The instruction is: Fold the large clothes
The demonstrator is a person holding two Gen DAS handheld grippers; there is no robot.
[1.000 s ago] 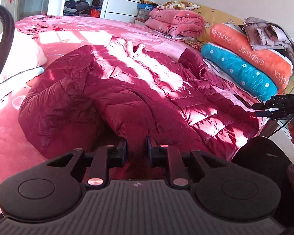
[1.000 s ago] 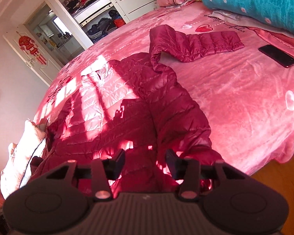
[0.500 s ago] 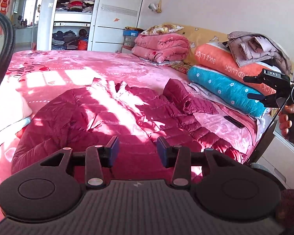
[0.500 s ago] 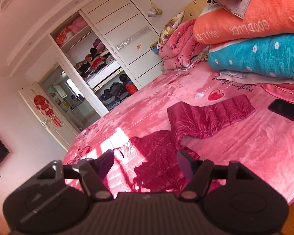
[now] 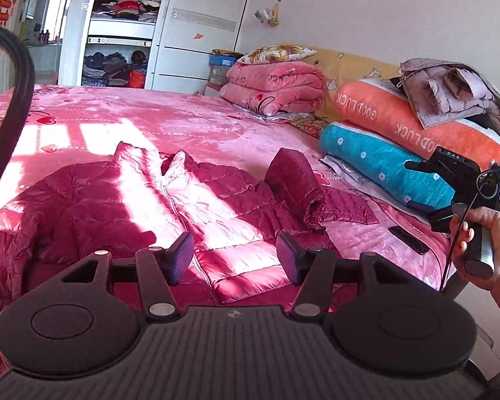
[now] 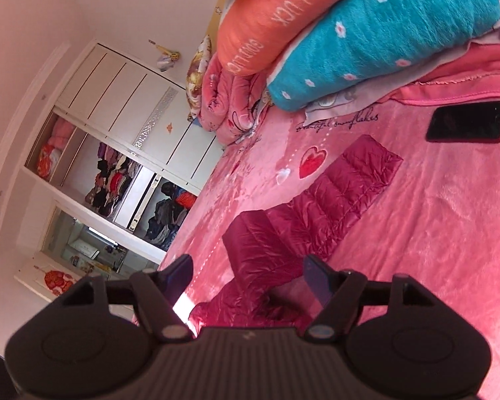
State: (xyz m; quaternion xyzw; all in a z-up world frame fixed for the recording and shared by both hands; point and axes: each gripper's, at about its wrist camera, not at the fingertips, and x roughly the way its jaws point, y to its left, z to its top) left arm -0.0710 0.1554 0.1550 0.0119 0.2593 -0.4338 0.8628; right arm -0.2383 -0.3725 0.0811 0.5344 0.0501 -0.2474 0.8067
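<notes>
Right now both my claws are spread apart and empty: the left gripper (image 5: pixel 233 255) hangs over the jacket's (image 5: pixel 170 206) hem at the near edge of the bed (image 5: pixel 183 123), and the right gripper (image 6: pixel 246 278) points at the far sleeve (image 6: pixel 333 193). The jacket lies front up, zipped, across the near part of the bed, its right sleeve flung out toward the headboard side and kinked at the elbow.

My worry is the slick quilted shell: I expect a shallow pinch would slip, or I'd catch one layer only and drag the whole jacket instead of folding it. The kinked sleeve may fold over lumpy.

A phone (image 6: pixel 466 121) lies on the bed just past the cuff; swinging the sleeve carelessly could sweep it off the edge. Rolled blankets (image 5: pixel 400 146) are stacked along the headboard, crowding that side. A cable (image 5: pixel 6 106) arcs across my left view and could snag.
</notes>
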